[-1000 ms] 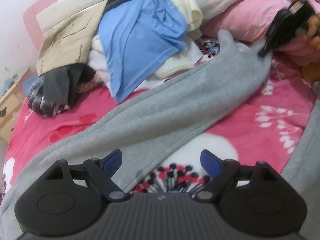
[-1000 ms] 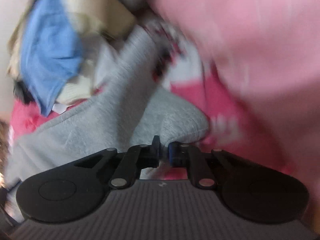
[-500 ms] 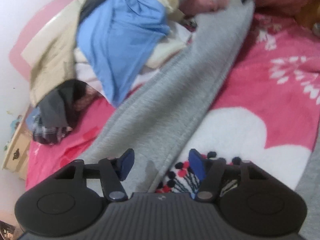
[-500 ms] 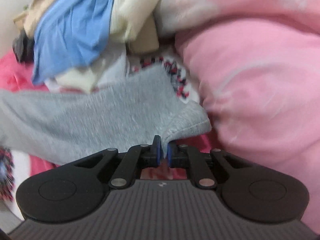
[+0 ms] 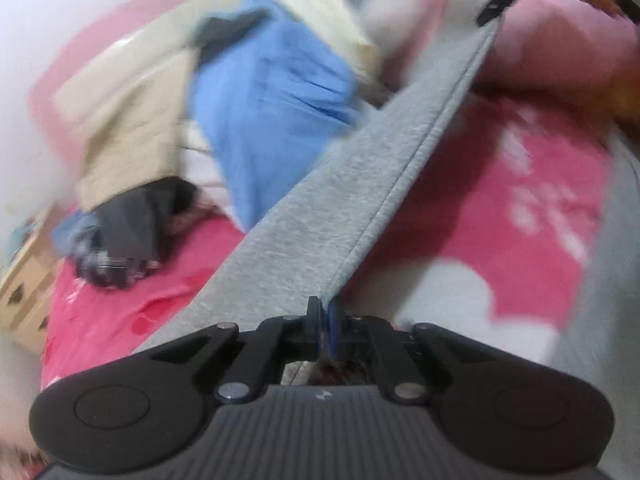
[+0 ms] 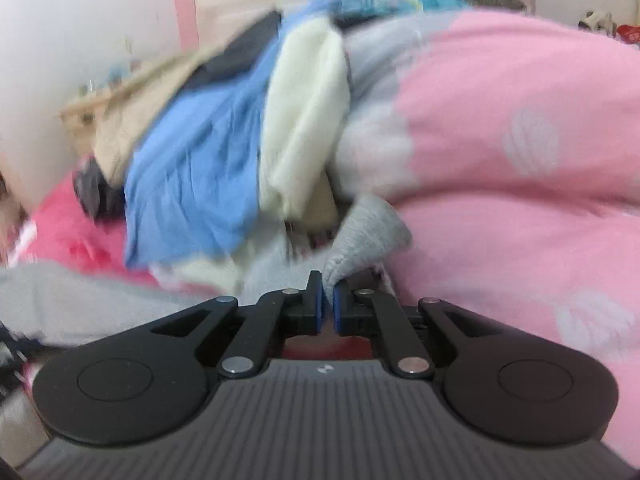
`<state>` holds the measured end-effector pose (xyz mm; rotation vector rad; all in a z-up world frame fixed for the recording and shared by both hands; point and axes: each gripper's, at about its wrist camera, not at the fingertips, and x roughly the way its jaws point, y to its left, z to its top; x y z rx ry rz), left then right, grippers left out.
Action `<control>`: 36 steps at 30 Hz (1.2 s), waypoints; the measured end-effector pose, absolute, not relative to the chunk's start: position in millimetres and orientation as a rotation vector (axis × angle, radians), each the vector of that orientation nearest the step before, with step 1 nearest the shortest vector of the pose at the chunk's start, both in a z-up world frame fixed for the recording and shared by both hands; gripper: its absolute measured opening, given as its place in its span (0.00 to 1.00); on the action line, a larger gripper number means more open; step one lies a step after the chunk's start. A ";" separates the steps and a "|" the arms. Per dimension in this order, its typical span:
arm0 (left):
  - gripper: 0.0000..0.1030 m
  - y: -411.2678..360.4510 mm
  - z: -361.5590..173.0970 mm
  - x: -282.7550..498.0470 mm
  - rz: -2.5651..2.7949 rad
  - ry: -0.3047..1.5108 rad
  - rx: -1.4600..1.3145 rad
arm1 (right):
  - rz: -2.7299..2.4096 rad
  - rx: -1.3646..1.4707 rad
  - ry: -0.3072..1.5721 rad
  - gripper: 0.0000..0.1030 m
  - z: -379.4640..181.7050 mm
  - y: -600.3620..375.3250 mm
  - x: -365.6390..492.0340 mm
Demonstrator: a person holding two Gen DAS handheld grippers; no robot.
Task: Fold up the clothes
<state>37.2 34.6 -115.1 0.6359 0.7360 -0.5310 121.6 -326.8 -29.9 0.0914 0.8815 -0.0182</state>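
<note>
I can read no words, numbers or labels; my tongs' body (image 5: 322, 394) bears only a small pale emblem.

The grey garment (image 5: 360, 184) is matt, fleecy knit cloth with a stitched seam along its edge. The blue shirt (image 5: 276, 120) looks thin, smooth and creased. The pink floral blanket (image 5: 500, 208) is soft plush; the pink quilt (image 6: 520, 152) is fuzzy cloth. The left gripper (image 5: 323, 314) is matt black plastic with shiny metal pivot pins and ribbed housing.
</note>
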 end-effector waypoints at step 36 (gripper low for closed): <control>0.60 35.8 -154.7 28.3 -0.561 0.880 0.758 | 0.945 -0.601 0.841 0.43 -106.3 -147.0 238.3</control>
